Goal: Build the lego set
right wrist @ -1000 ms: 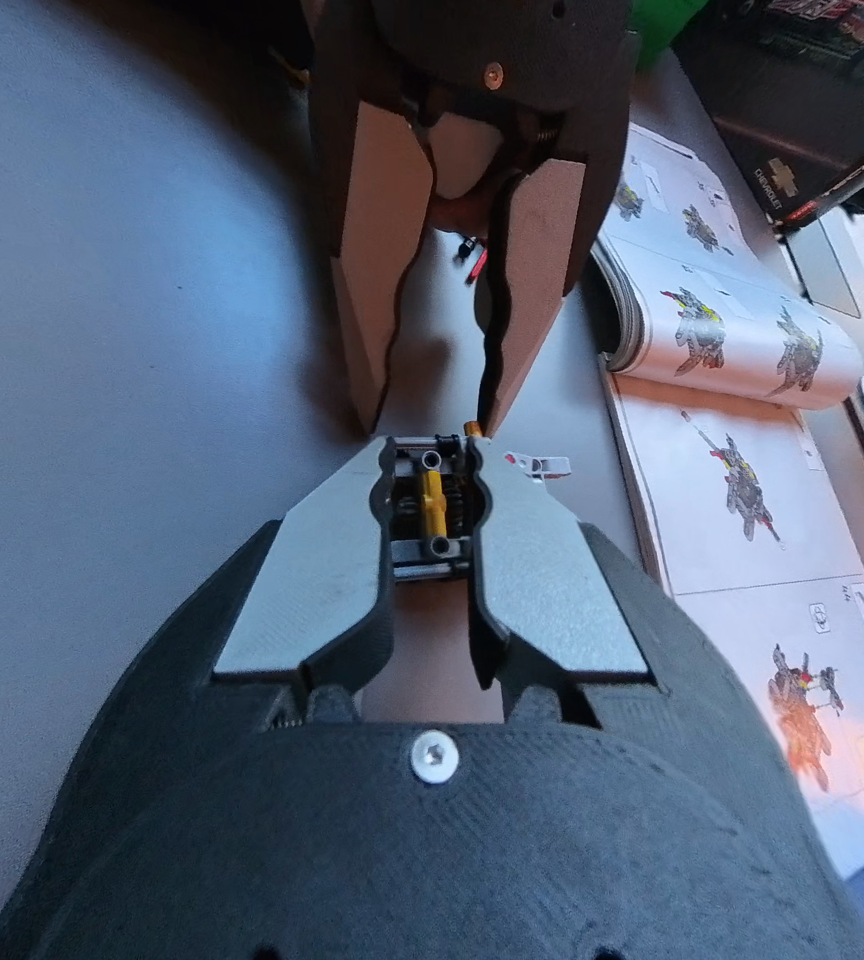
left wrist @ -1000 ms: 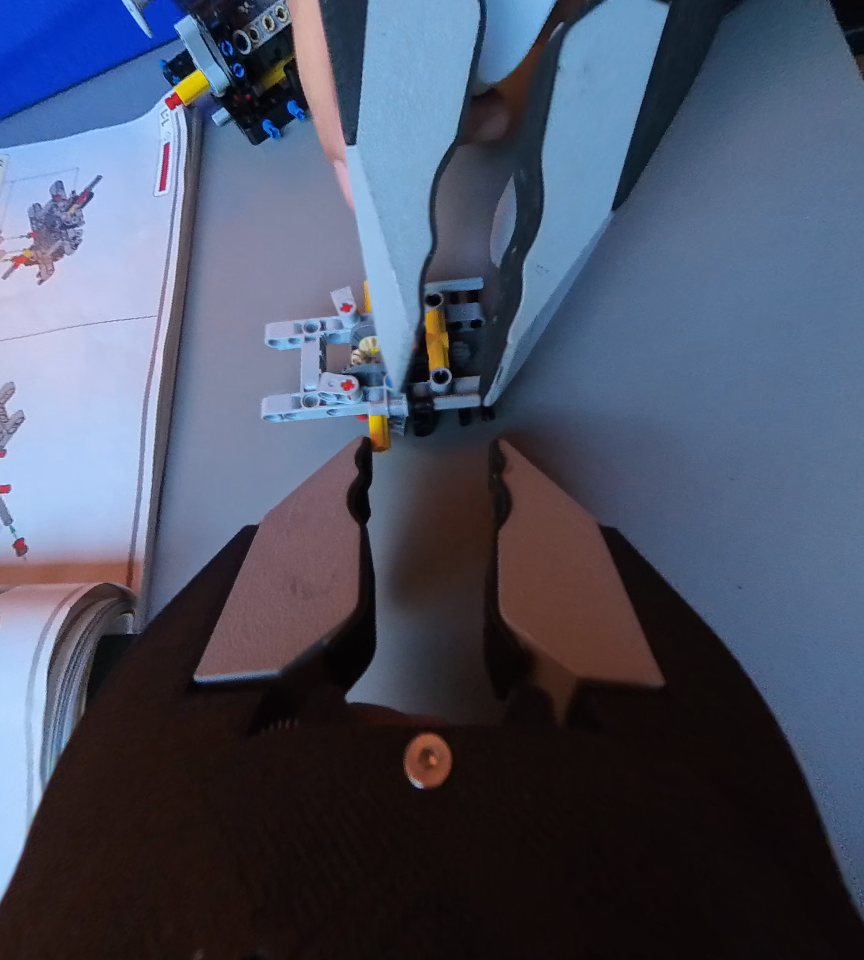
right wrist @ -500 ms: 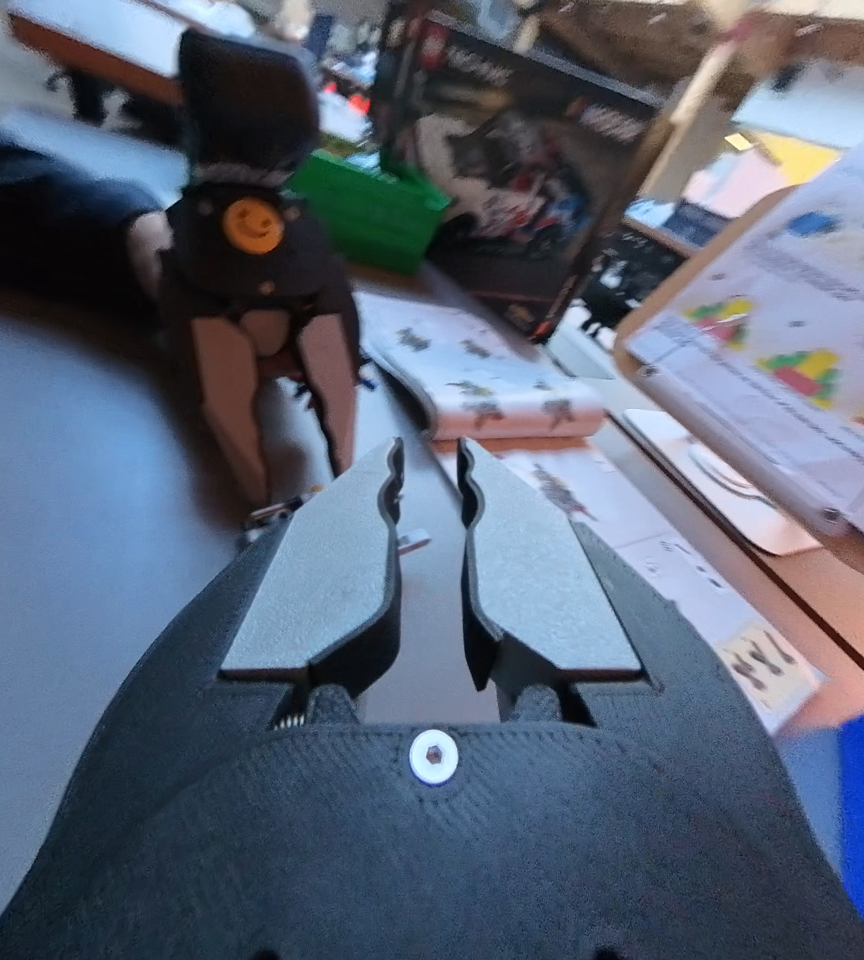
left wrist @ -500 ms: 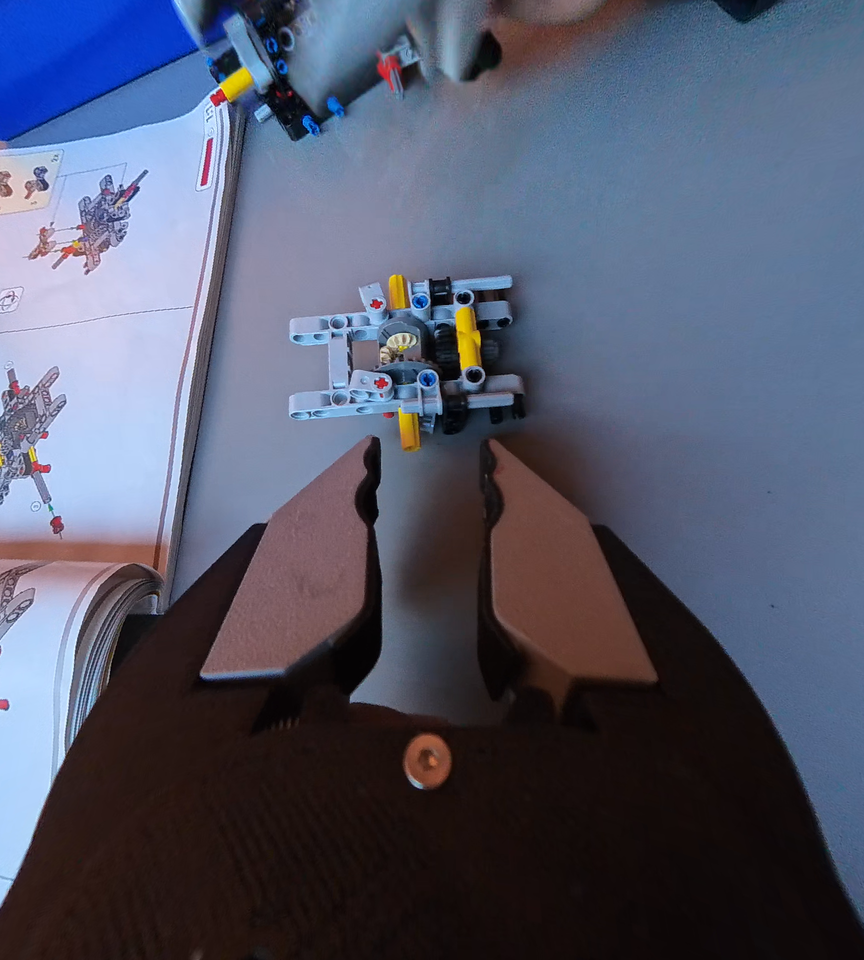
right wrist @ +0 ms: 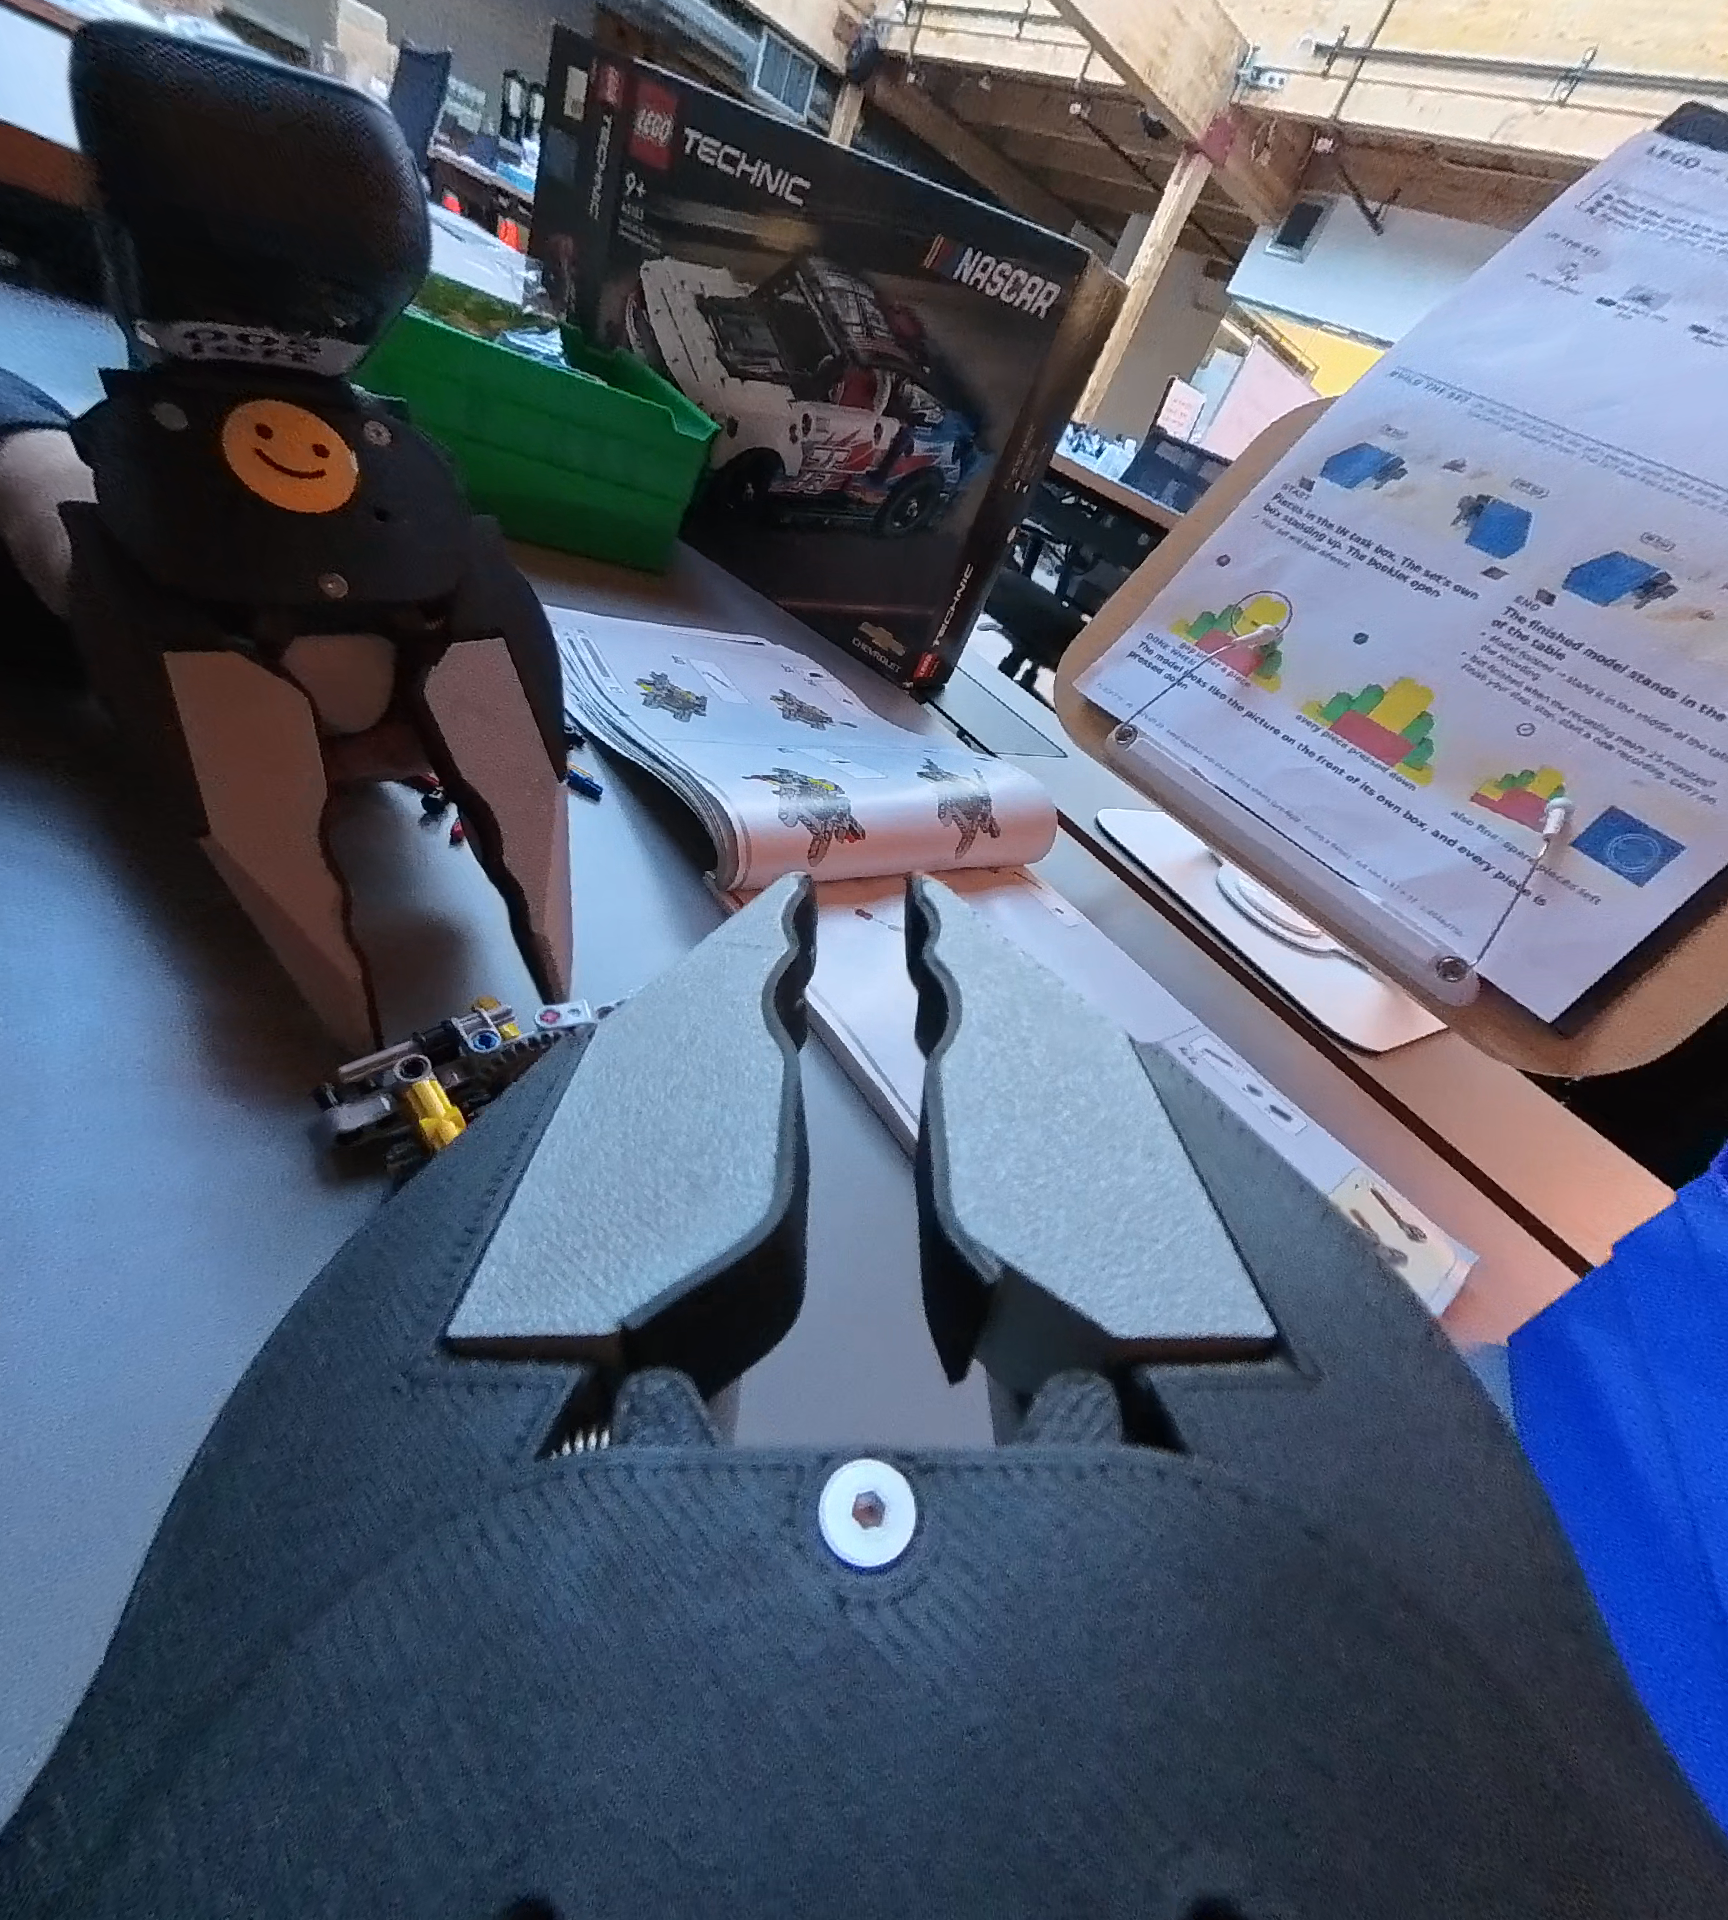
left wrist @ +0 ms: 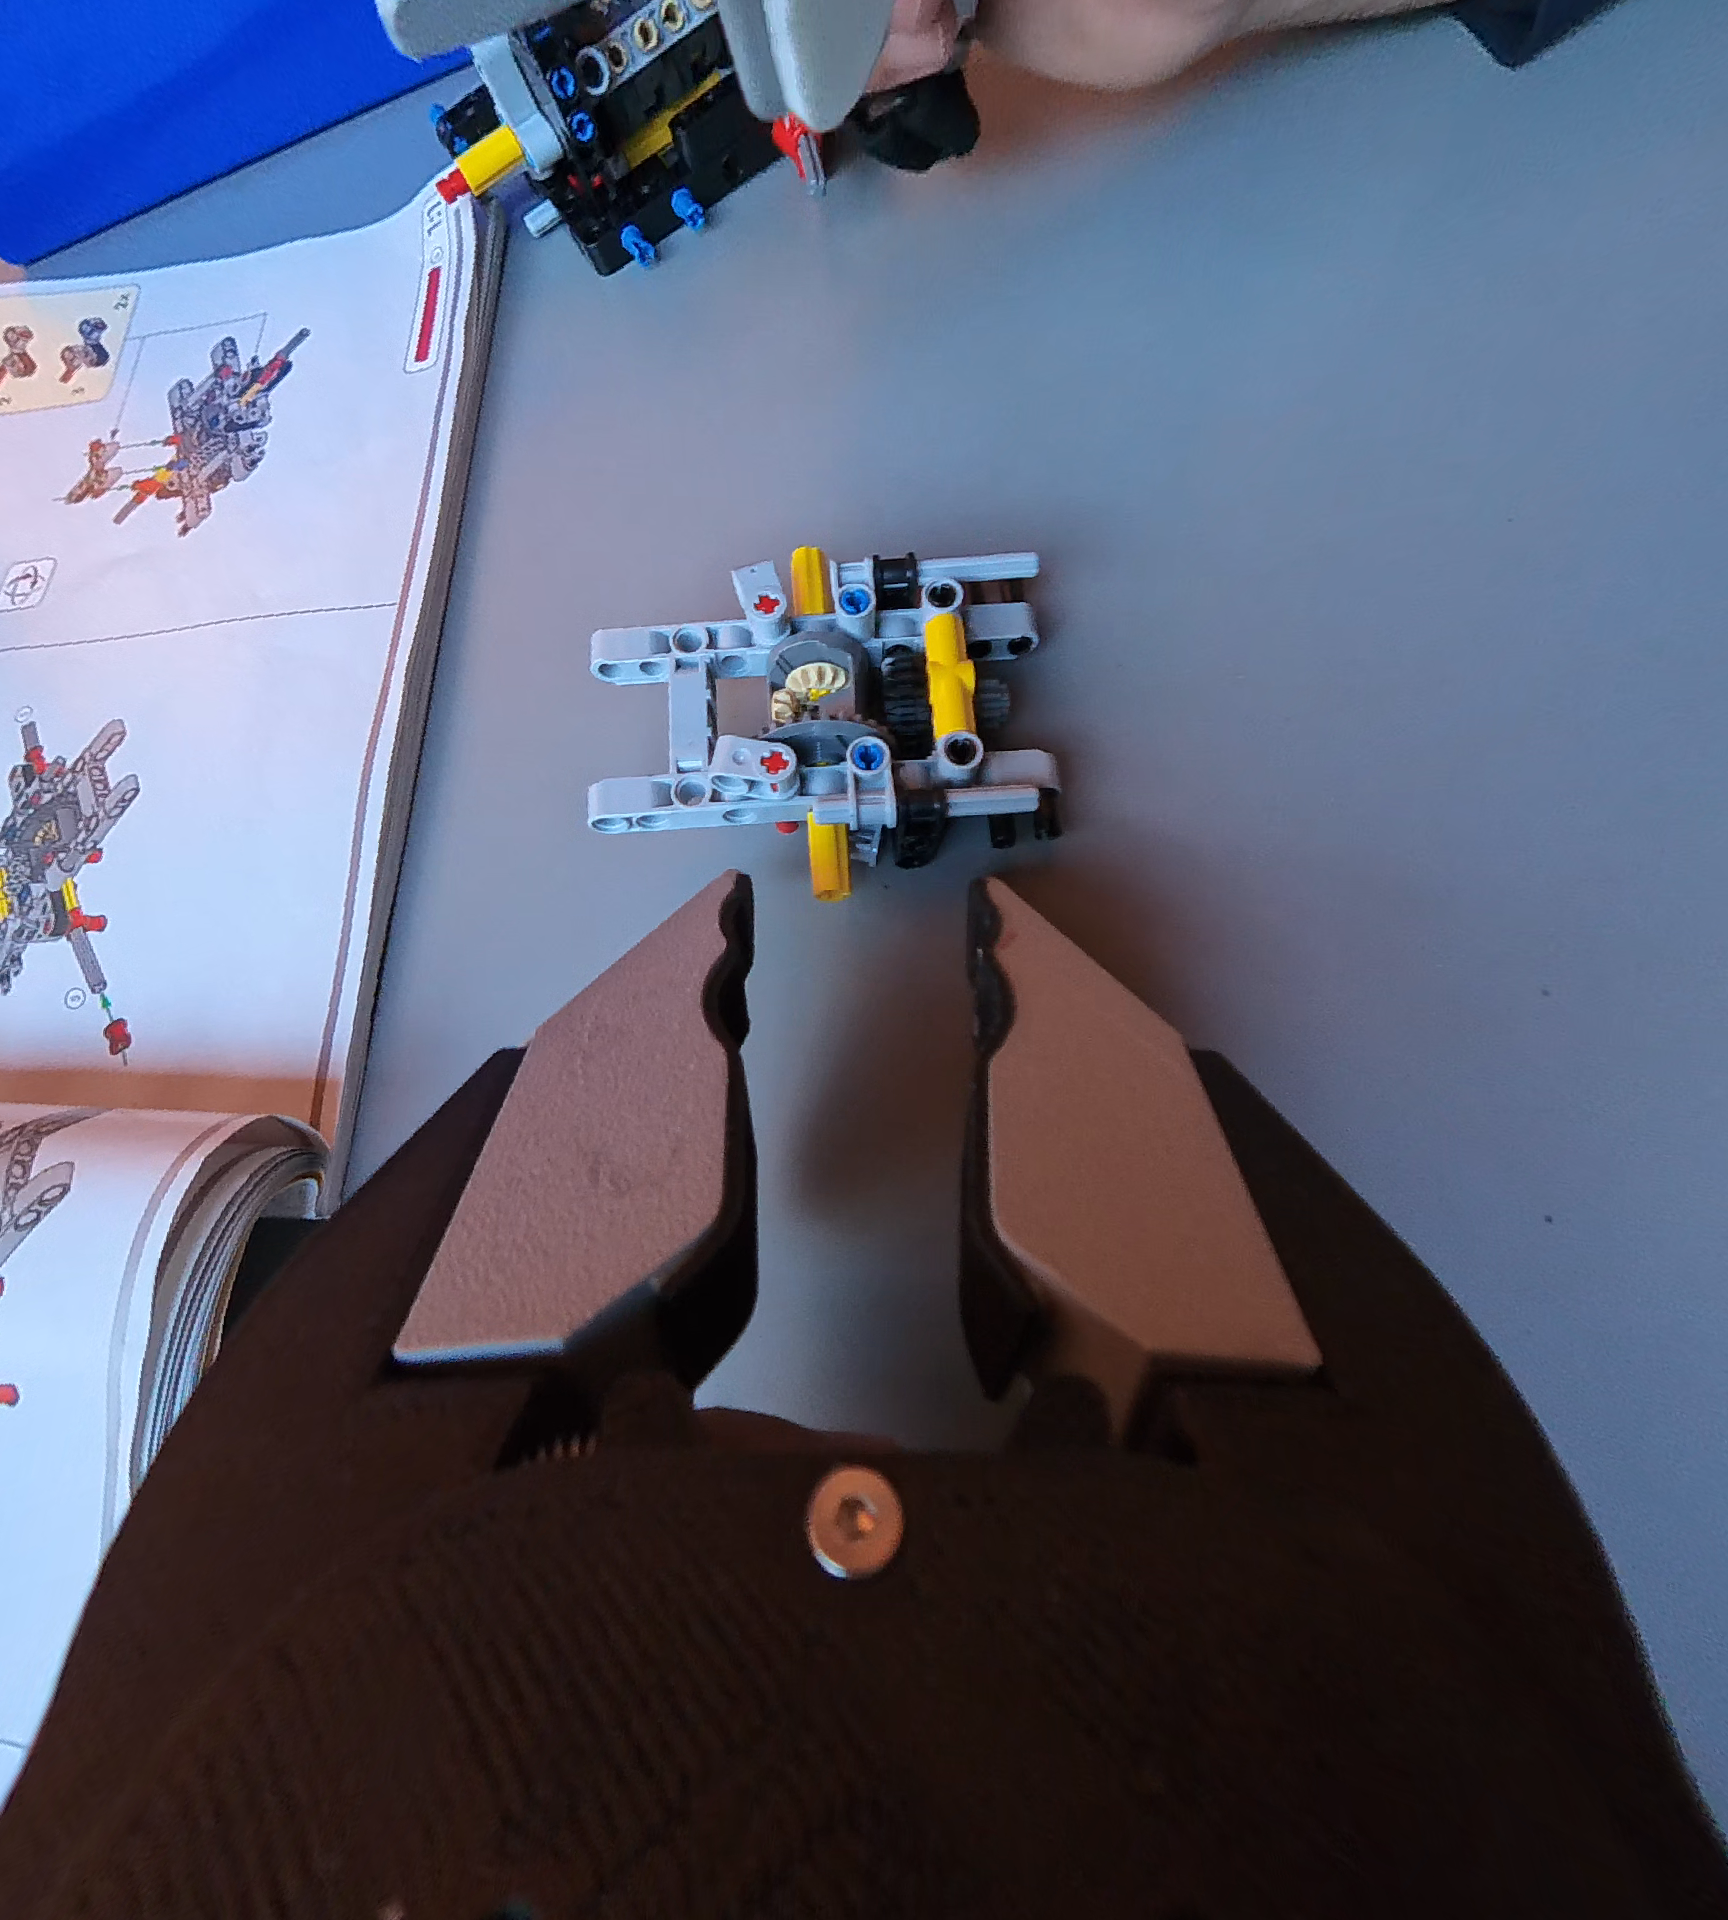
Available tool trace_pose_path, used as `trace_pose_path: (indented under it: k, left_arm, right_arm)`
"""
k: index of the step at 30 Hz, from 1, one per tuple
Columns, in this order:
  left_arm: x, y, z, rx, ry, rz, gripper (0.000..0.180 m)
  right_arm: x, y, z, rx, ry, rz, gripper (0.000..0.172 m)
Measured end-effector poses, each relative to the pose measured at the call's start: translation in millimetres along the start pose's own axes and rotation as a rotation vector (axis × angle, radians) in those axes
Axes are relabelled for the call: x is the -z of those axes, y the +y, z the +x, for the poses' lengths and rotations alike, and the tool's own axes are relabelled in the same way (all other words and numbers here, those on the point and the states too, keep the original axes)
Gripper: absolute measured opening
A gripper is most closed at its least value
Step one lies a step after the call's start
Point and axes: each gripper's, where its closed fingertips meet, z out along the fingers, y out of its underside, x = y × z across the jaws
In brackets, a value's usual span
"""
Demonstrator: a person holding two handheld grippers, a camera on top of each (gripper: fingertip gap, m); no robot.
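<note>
Your left gripper hangs wide and empty just short of the small grey brick frame lying free on the table at 12 o'clock. Your right gripper is narrow and empty, above the booklet; the bigger black build sits untouched at 11.
</note>
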Motion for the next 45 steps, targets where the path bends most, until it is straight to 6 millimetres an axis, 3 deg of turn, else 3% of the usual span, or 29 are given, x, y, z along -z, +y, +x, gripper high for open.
trace_pose_path:
  k: [6, 11, 16, 23, 26, 29, 36, 45]
  left_arm:
    - [-0.1, 1.7, -6.9, -0.009, -0.050, -0.053, 0.045]
    - [20.3, -5.9, -8.1, -0.059, -0.145, -0.107, 0.046]
    - [67.5, -5.5, -3.5, -0.054, -0.259, -0.128, 0.046]
    - [126.9, 9.2, 22.0, 0.043, -0.405, -0.012, 0.044]
    - [147.3, 16.6, 28.6, 0.073, -0.499, 0.108, 0.040]
    - [162.4, 10.7, 33.6, 0.119, -0.544, 0.300, 0.032]
    - [157.4, 1.7, 41.6, 0.071, -0.553, 0.436, 0.028]
    - [145.5, 5.7, 46.8, 0.037, -0.493, 0.412, 0.021]
  right_arm:
    - [0.4, -5.4, -5.0, 0.006, -0.010, 0.037, 0.014]
    - [3.8, -6.0, -3.9, 0.006, 0.013, 0.042, 0.014]
    - [7.2, -6.8, -2.7, 0.004, 0.032, 0.044, 0.014]
    - [4.6, -1.1, -4.1, -0.024, 0.026, 0.026, 0.014]
    - [0.9, 3.2, -7.9, -0.019, 0.016, 0.004, 0.014]
    - [-3.3, 7.4, -11.7, 0.002, 0.010, -0.021, 0.014]
    - [-11.5, 15.2, -13.1, 0.073, 0.025, -0.071, 0.012]
    - [-15.4, 17.7, -5.0, 0.050, 0.022, -0.067, 0.007]
